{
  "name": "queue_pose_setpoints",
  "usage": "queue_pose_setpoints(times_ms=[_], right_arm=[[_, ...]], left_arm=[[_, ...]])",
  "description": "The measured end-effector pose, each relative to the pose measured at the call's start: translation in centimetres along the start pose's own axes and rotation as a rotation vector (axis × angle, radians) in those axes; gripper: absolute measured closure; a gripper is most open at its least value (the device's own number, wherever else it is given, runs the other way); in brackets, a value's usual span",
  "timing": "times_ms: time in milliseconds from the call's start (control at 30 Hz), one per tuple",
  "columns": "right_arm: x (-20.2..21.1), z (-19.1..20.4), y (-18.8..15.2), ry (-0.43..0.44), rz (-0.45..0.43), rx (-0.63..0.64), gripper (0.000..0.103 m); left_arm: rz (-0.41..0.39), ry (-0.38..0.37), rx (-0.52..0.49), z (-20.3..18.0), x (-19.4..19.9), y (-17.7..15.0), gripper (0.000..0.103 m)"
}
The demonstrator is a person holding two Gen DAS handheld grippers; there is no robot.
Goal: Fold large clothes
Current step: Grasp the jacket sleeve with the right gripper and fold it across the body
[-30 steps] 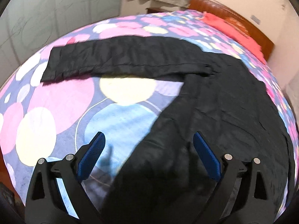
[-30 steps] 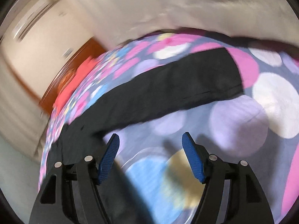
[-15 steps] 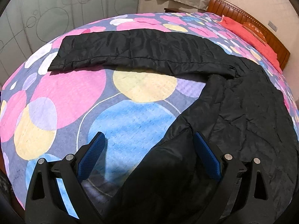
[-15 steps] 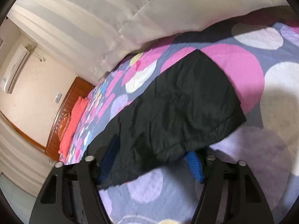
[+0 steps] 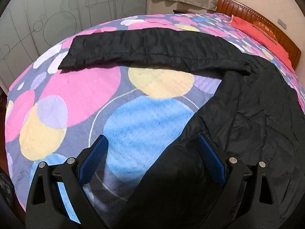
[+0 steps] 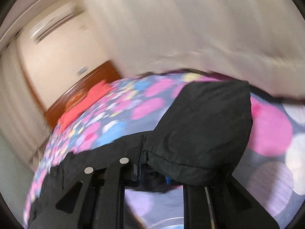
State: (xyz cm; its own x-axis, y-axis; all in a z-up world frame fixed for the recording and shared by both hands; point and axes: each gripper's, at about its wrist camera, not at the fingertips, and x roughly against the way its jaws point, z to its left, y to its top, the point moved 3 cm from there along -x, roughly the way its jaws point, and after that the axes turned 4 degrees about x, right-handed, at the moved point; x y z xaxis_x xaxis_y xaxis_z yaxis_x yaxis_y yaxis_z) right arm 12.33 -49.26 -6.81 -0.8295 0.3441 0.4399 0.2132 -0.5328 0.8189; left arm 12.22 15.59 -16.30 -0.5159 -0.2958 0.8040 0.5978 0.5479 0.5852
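A large black quilted jacket [image 5: 257,110] lies spread on the bed. One sleeve [image 5: 144,47] stretches left across the far side. My left gripper [image 5: 152,152] is open, low over the jacket's near edge, with black cloth lying between its blue pads [image 5: 209,154]. In the blurred right wrist view my right gripper [image 6: 154,173] is shut on the black sleeve end [image 6: 205,133], which bunches over the fingers and is lifted off the blanket.
A blanket with pink, blue and yellow circles [image 5: 80,99] covers the bed. A red pillow [image 5: 266,38] and wooden headboard [image 5: 247,11] are at the far right. Frosted wardrobe doors [image 5: 57,15] stand beyond the left edge. Curtains [image 6: 190,28] hang behind the bed.
My right gripper moved onto the sleeve end, shut on it and lifted it. My left gripper stayed open and shifted slightly left along the jacket's edge.
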Motion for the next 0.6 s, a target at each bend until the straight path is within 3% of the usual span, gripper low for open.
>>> queue_pose_setpoints(times_ms=[100, 367, 600], right_arm=[[-0.6, 6.4, -0.2, 0.084, 0.013, 0.127, 0.085], [-2.2, 22.1, -4.2, 0.315, 0.093, 0.32, 0.085], [-2.9, 33.0, -11.4, 0.488, 0.223, 0.476, 0.085]], left_arm=[[0.007, -0.01, 0.007, 0.1, -0.3, 0.0, 0.007], [0.007, -0.024, 0.012, 0.2, -0.6, -0.1, 0.006], [0.008, -0.025, 0.007, 0.1, -1.0, -0.2, 0.003]])
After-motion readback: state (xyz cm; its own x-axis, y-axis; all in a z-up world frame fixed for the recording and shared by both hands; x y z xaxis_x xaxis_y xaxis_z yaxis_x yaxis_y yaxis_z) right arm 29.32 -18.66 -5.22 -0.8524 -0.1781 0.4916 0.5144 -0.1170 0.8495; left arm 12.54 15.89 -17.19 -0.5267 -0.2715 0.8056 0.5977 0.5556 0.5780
